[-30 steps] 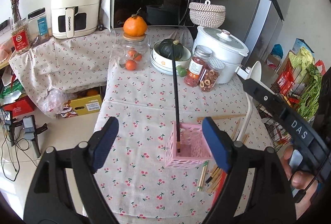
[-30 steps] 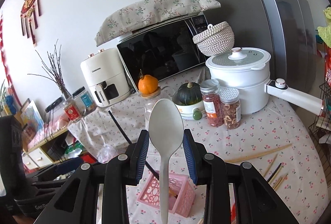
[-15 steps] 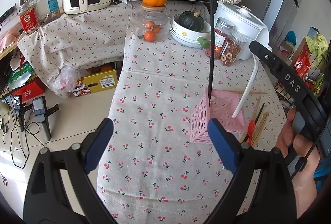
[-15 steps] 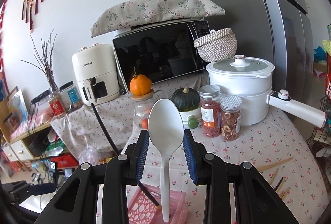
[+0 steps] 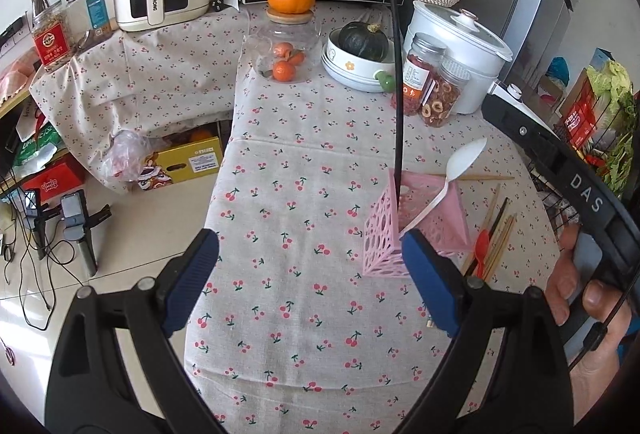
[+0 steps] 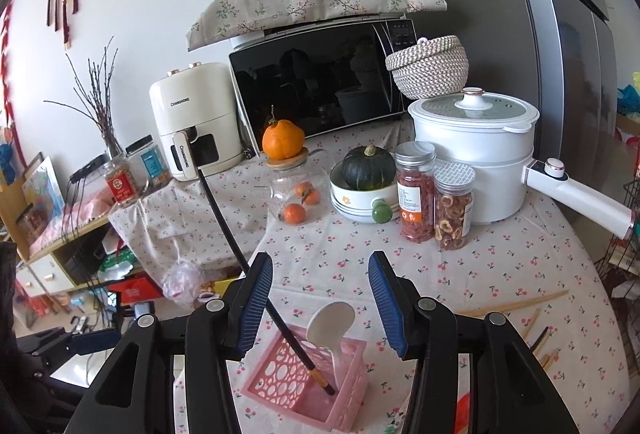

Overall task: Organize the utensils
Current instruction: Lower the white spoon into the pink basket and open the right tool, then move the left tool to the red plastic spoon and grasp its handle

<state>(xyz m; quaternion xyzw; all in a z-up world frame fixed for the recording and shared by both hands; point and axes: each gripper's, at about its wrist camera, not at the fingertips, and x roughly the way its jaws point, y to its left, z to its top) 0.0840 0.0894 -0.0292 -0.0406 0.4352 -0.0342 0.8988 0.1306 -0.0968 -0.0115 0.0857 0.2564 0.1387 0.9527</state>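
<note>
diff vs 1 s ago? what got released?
The right tool opened and let go of the white spoon, which now leans in the pink basket beside the black chopstick. The left tool stayed open and empty. Loose chopsticks still lie on the table.

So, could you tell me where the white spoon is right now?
The white spoon stands handle-down in the pink basket, leaning beside the black chopstick, just below the open right gripper; the left wrist view shows it too.
</note>
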